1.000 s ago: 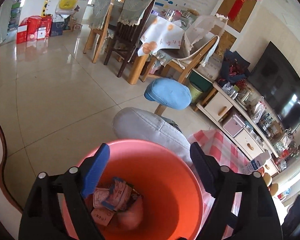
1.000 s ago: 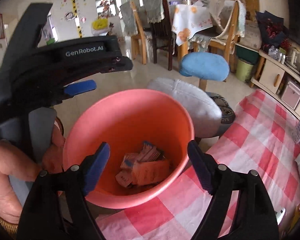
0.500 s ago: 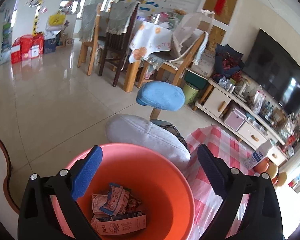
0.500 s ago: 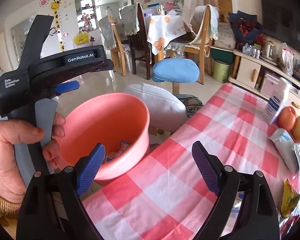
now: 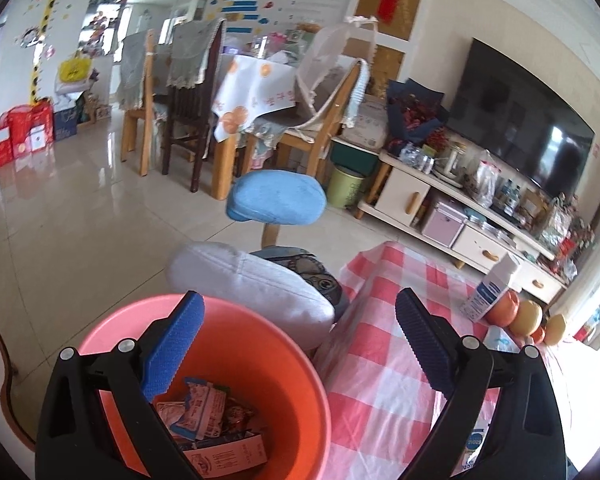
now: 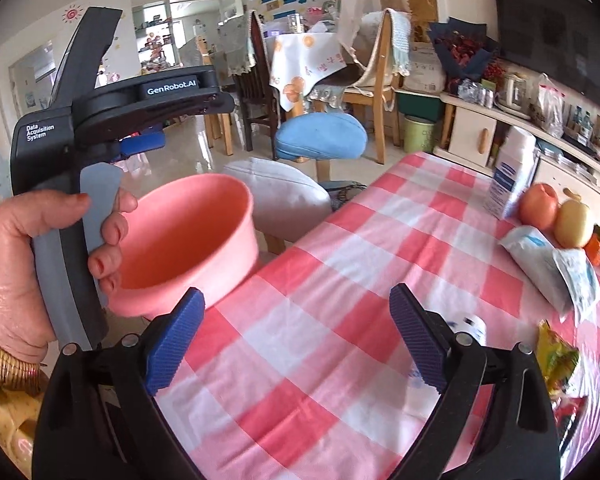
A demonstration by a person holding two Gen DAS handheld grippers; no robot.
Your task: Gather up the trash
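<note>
A salmon-pink bin (image 5: 300,360) stands beside the table and holds several wrappers and a flat carton (image 5: 208,412). My left gripper (image 5: 296,344) hangs open over the bin's right rim with nothing between its fingers. In the right wrist view, a hand (image 6: 32,248) holds that gripper above the bin (image 6: 204,240). My right gripper (image 6: 296,338) is over the red-checked tablecloth (image 6: 308,248); its jaws are opening and nothing is between them. On the cloth to the right lie a white packet (image 6: 548,268) and a yellow-green wrapper (image 6: 556,356).
A blue-and-white carton (image 6: 508,176), an apple (image 6: 538,208) and more fruit stand at the table's far right. A grey cushion (image 5: 252,284) and a blue stool (image 5: 276,196) sit beyond the bin. Dining chairs and a TV cabinet lie farther back.
Both views have swung right, away from the bin's inside and toward the table. Both grippers' jaws stand wider. A flat carton now lies on the wrappers in the bin.
</note>
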